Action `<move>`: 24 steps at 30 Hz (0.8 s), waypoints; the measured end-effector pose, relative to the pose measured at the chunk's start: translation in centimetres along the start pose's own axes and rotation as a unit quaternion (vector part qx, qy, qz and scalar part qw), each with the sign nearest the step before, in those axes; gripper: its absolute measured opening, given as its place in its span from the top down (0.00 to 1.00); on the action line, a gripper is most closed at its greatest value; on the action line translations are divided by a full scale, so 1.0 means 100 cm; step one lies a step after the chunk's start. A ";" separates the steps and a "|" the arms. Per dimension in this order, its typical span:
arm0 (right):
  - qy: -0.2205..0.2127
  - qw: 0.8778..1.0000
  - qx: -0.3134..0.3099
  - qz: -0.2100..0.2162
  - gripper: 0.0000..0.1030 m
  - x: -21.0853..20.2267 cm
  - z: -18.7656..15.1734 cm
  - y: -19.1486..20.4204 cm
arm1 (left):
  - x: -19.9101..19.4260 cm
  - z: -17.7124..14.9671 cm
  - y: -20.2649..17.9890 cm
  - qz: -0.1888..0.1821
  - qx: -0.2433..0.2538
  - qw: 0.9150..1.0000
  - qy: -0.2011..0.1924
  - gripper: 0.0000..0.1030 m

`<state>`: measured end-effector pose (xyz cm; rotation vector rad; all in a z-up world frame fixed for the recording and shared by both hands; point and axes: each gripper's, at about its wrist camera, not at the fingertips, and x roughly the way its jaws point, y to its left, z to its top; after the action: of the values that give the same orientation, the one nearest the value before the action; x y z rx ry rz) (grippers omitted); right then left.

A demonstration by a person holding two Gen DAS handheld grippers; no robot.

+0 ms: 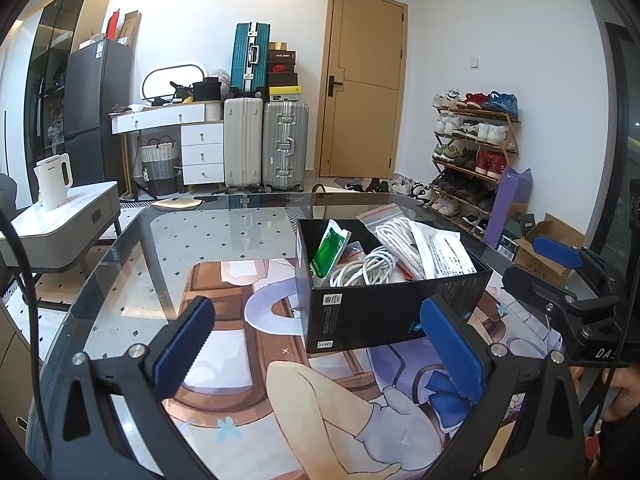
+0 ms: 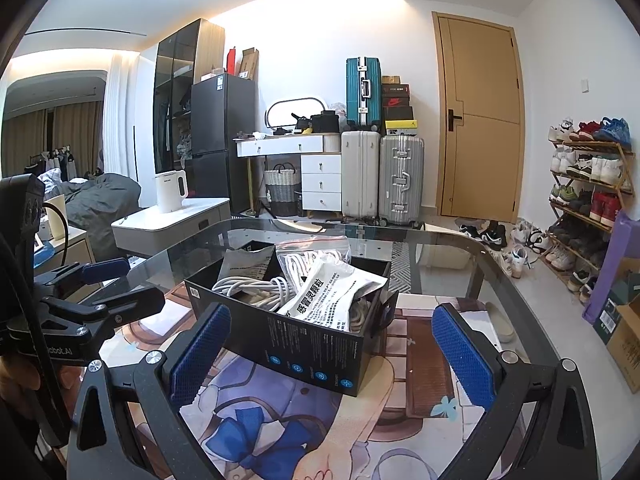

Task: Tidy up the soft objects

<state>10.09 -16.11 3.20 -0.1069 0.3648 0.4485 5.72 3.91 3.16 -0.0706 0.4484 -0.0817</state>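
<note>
A black open box [image 1: 376,312] stands on the glass table [image 1: 224,236] over a printed mat. It holds a green pouch [image 1: 329,251], a coil of white cable [image 1: 362,270], a zip bag of white cord [image 1: 396,236] and a white medicine pouch [image 1: 450,254]. The box [image 2: 316,344] also shows in the right wrist view, with the cable [image 2: 256,290] and the white pouch [image 2: 332,294] inside. My left gripper [image 1: 320,346] is open and empty, just in front of the box. My right gripper [image 2: 332,354] is open and empty, its fingers on either side of the box's near corner.
The printed mat [image 1: 304,400] covers the near table. A white side table [image 1: 60,224] with a kettle [image 1: 52,182] stands to the left. Suitcases [image 1: 264,144], a door and a shoe rack [image 1: 472,152] line the far wall. Cardboard boxes [image 1: 548,252] sit at right.
</note>
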 end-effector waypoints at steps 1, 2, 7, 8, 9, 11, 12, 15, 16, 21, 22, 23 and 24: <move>0.001 1.000 0.000 0.000 0.01 0.000 0.000 0.000 | 0.000 0.000 0.000 0.001 -0.001 1.000 0.000 0.00; 0.001 1.000 0.000 0.000 0.01 0.000 0.000 0.000 | 0.000 0.000 0.000 0.000 -0.002 1.000 -0.001 0.00; 0.000 1.000 0.000 -0.001 0.01 0.000 0.000 0.001 | -0.001 -0.002 0.002 0.001 -0.008 1.000 -0.004 0.00; 0.000 1.000 0.000 -0.001 0.01 0.000 0.000 0.001 | -0.001 -0.002 0.003 0.001 -0.008 1.000 -0.003 0.00; -0.002 1.000 0.000 -0.001 0.01 0.000 0.000 0.000 | -0.001 -0.002 0.003 0.000 -0.008 1.000 -0.003 0.00; -0.003 1.000 0.000 -0.001 0.01 -0.001 0.000 0.000 | -0.001 -0.003 0.004 0.001 -0.008 1.000 -0.004 0.00; -0.003 1.000 0.000 -0.001 0.01 0.000 0.000 0.000 | -0.002 -0.003 0.004 0.001 -0.009 1.000 -0.006 0.00; -0.005 1.000 0.000 -0.001 0.01 0.000 0.000 0.000 | -0.002 -0.004 0.005 0.003 -0.010 1.000 -0.006 0.00; -0.005 1.000 0.000 -0.001 0.01 -0.001 -0.001 0.000 | -0.002 -0.004 0.005 0.003 -0.010 1.000 -0.007 0.00; -0.004 1.000 0.000 -0.001 0.01 -0.002 -0.001 0.001 | -0.002 -0.004 0.005 0.004 -0.010 1.000 -0.007 0.00; -0.004 1.000 -0.001 -0.001 0.01 -0.002 -0.001 0.001 | -0.002 -0.004 0.005 0.004 -0.010 1.000 -0.007 0.00; -0.004 1.000 -0.001 -0.001 0.01 -0.003 -0.001 0.001 | -0.003 -0.004 0.005 0.004 -0.010 1.000 -0.008 0.00; -0.005 1.000 -0.001 -0.001 0.01 -0.003 -0.001 0.001 | -0.003 -0.004 0.005 0.005 -0.010 1.000 -0.009 0.00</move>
<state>9.79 -16.13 3.19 -0.1079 0.3552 0.4464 5.31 4.40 2.87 -0.0891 0.4310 -0.0656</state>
